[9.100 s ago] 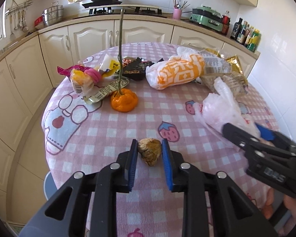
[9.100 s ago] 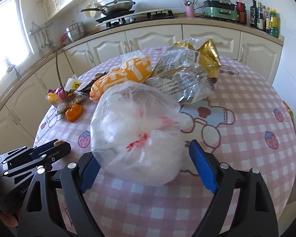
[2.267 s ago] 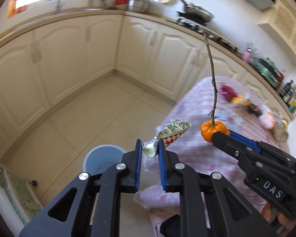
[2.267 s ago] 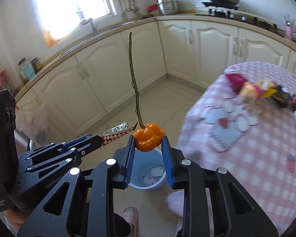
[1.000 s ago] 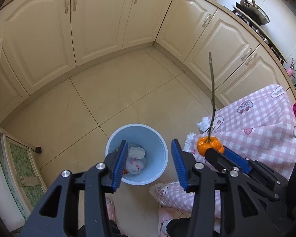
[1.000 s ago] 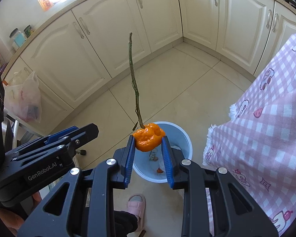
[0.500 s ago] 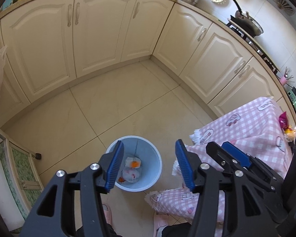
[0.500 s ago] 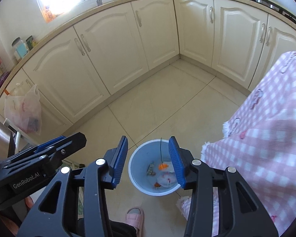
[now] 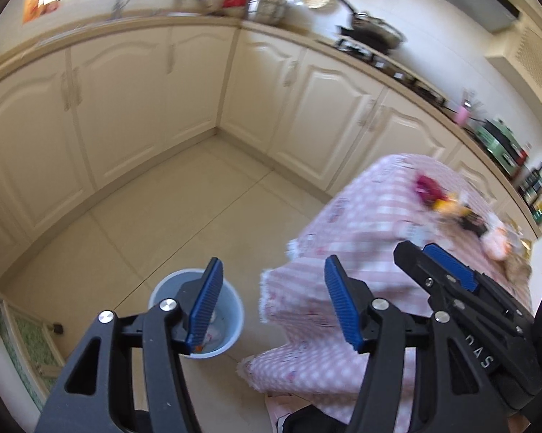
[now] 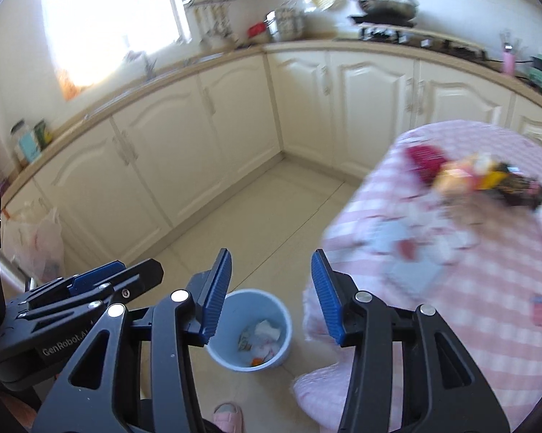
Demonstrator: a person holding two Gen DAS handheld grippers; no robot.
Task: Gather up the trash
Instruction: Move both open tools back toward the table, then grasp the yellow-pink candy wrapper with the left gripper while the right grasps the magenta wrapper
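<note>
A light blue bin (image 10: pixel 250 328) stands on the tiled floor beside the table, with wrappers and an orange piece lying inside; in the left wrist view the bin (image 9: pixel 231 321) is partly behind my left finger. My left gripper (image 9: pixel 271 305) hangs above the floor, jaws opening, nothing between them. My right gripper (image 10: pixel 271 290) is also empty above the bin, jaws opening. Blurred trash (image 10: pixel 465 176) lies on the pink checked tablecloth (image 10: pixel 469 288). In the left wrist view my right gripper (image 9: pixel 440 263) shows at the right.
Cream cabinets (image 9: pixel 126 108) line the walls around the tiled floor (image 9: pixel 184 202). A pan (image 10: pixel 382 3) sits on the stove at the back. A plastic bag (image 10: pixel 36 241) hangs at the left. A pink slipper (image 10: pixel 227 415) shows at the bottom edge.
The orange pumpkin with its stem dropped from my right gripper into the bin. Both grippers opened wider, rose and tilted up, so the counter and table trash came into view.
</note>
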